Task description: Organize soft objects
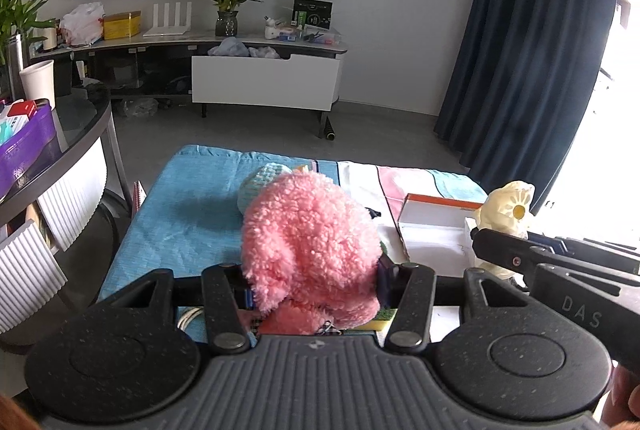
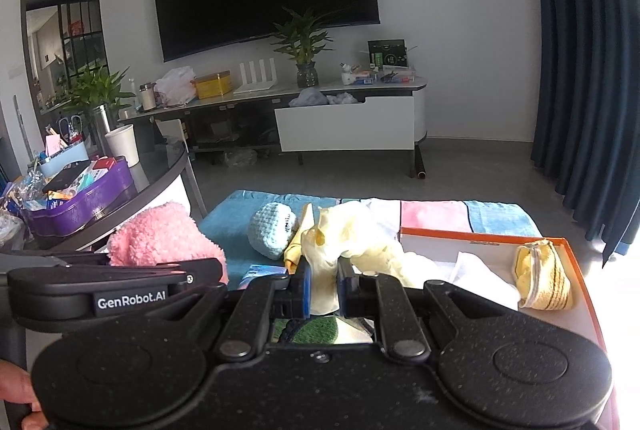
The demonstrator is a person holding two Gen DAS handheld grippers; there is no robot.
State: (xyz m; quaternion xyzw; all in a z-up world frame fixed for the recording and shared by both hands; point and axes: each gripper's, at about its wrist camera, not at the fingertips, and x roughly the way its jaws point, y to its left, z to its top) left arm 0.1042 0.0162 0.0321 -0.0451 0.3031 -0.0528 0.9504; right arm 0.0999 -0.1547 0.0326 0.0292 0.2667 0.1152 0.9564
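Observation:
My left gripper [image 1: 316, 286] is shut on a fluffy pink plush [image 1: 312, 242] and holds it above the blue mat [image 1: 180, 222]. The plush also shows at the left of the right wrist view [image 2: 164, 238]. My right gripper [image 2: 324, 286] is shut on a pale yellow flower-shaped soft toy [image 2: 348, 238], which also shows at the right of the left wrist view [image 1: 508, 210]. A light blue crocheted ball [image 2: 272, 230] lies on the mat. An orange-rimmed white box [image 2: 576, 258] at the right holds a yellow striped soft item [image 2: 544, 278].
A dark round table [image 2: 160, 182] with a purple tray [image 2: 80, 202] and a white cup [image 2: 122, 144] stands at the left. White ribbed chairs [image 1: 28, 270] sit by it. A TV cabinet [image 2: 344, 122] is far back, a dark blue curtain [image 2: 580, 70] at the right.

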